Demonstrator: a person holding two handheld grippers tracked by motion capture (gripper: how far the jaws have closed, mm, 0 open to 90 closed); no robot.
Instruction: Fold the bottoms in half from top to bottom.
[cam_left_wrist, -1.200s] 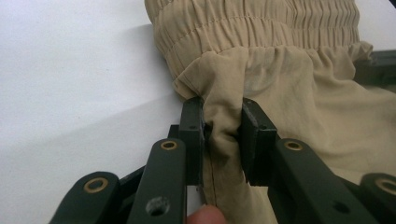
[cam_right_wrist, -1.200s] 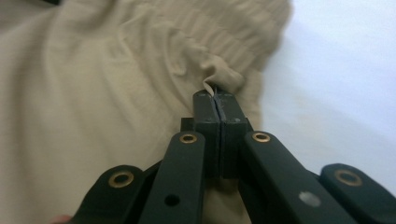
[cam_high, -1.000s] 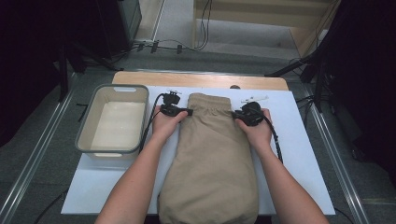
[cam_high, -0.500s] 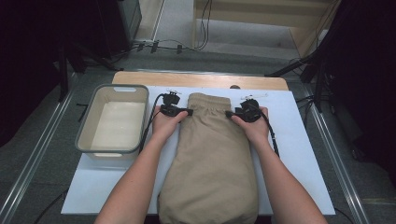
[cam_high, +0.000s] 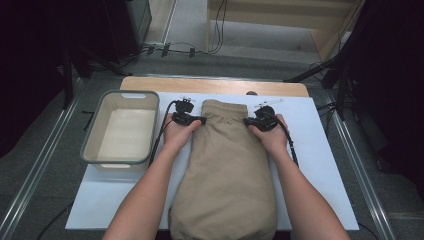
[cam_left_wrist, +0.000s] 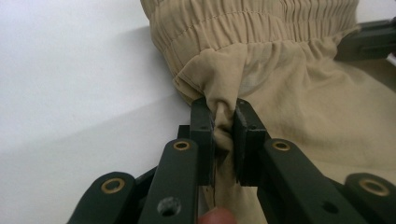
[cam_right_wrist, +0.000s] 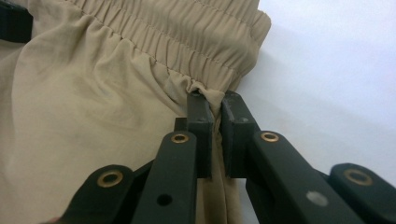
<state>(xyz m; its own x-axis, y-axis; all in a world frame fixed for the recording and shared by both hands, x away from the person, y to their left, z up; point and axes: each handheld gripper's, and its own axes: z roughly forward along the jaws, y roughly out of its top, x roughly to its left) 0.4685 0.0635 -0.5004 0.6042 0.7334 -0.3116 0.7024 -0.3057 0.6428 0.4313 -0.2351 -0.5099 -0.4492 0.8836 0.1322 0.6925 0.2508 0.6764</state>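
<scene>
- A pair of khaki trousers (cam_high: 227, 170) lies flat in the middle of the high view, on a white table (cam_high: 320, 165), with the elastic waistband (cam_high: 225, 107) at the upper end and the legs running down to the bottom edge of the frame.
- The left gripper (cam_high: 197, 119) sits at the left edge of the trousers, just below the waistband, a little above the centre of the high view.
- In the left gripper view, that gripper (cam_left_wrist: 225, 140) has just been closing, and its jaws are clamped on a bunched fold of the khaki cloth under the gathered band.
- The right gripper (cam_high: 248, 121) sits at the right edge of the trousers, level with the left one.
- In the right gripper view, that gripper (cam_right_wrist: 217, 135) has also just been closing, and its jaws pinch a thin fold of cloth at the side seam, right under the waistband.
- Both forearms come up from the bottom of the high view, one on each side of the trousers.
- A grey tub (cam_high: 95, 145) stands on the table at the left of the high view, just beside the left forearm and apart from the trousers.
</scene>
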